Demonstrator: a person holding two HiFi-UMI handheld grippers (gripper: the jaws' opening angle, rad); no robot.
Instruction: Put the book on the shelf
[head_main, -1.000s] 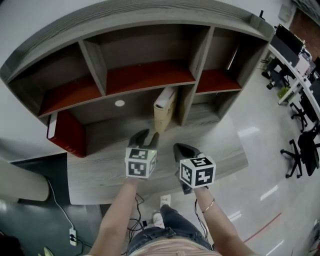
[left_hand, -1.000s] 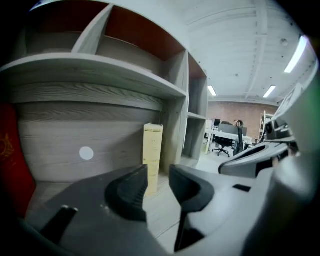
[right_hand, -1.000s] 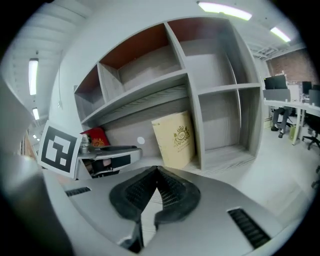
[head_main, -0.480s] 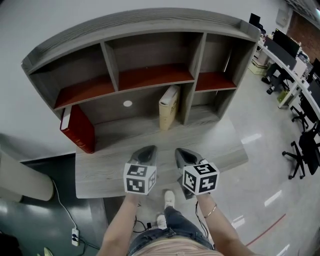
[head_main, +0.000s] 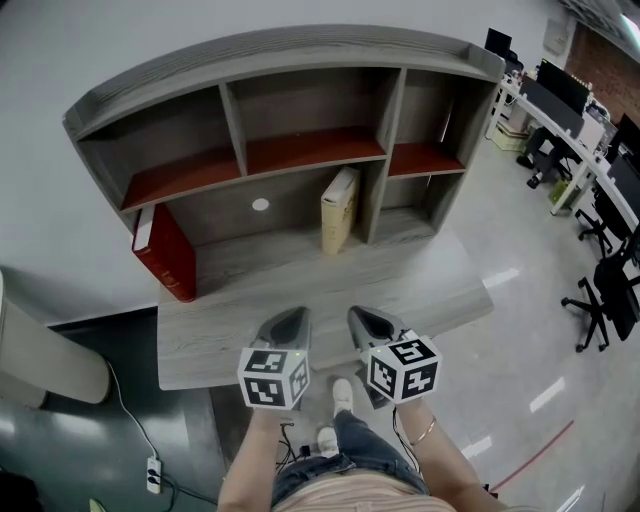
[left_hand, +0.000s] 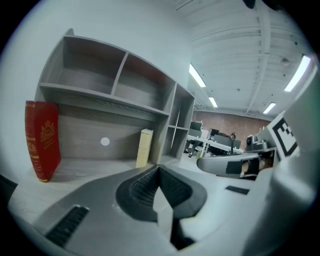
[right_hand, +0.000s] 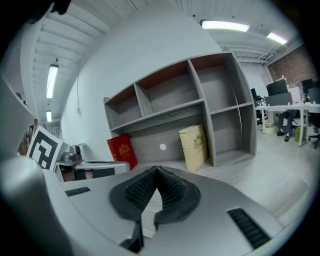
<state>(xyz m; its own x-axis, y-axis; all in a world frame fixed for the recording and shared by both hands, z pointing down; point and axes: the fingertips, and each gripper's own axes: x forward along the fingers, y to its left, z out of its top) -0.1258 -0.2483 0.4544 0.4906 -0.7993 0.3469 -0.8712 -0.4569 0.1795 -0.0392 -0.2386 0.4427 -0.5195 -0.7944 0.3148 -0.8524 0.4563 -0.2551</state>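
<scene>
A cream book (head_main: 338, 209) stands upright in the lower middle bay of the grey shelf unit (head_main: 300, 50), leaning against the divider; it also shows as the cream book (left_hand: 145, 148) and the cream book (right_hand: 194, 140). A red book (head_main: 165, 250) leans at the shelf's left end, the same red book (left_hand: 42, 138) and red book (right_hand: 121, 150) in the gripper views. My left gripper (head_main: 286, 322) and right gripper (head_main: 367, 322) hover side by side over the desk's front edge, well clear of both books. Both are shut with nothing between the jaws.
The grey desk top (head_main: 420, 275) carries the shelf unit. The upper bays have red floors (head_main: 315, 147). Office chairs and desks (head_main: 595, 190) stand on the right. A cable and power strip (head_main: 150, 465) lie on the floor at the left. A person's shoes (head_main: 340, 397) show below.
Both grippers have pulled back from the cream book toward the desk's front edge. The left jaws, open near the book a second ago, have shut empty. The book stays standing in the shelf.
</scene>
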